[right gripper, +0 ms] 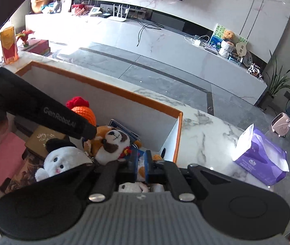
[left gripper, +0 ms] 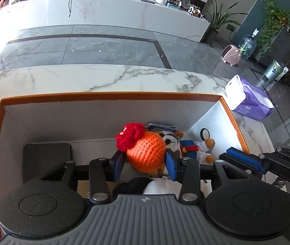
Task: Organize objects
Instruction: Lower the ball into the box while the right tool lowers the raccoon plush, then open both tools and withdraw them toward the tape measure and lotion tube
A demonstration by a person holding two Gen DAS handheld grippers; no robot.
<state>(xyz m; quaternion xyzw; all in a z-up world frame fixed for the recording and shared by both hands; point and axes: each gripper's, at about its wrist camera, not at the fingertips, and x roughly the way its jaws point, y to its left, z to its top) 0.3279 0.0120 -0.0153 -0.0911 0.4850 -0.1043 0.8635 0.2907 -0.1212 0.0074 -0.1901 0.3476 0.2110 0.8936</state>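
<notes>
Two tools work inside the orange-rimmed box [left gripper: 112, 97] on the marble surface [left gripper: 83, 77]; left tool [left gripper: 145, 163] grips the orange crochet toy [left gripper: 145, 151]. Right tool [right gripper: 141, 165] hangs nearly closed over the plush dog [right gripper: 112, 143], gripping nothing visible.

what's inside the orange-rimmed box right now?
Orange-rimmed box holds an orange crochet toy between the left gripper jaws, a brown-and-white plush dog, a white plush, a pink box. Whatever lies beneath them is covered.
</notes>
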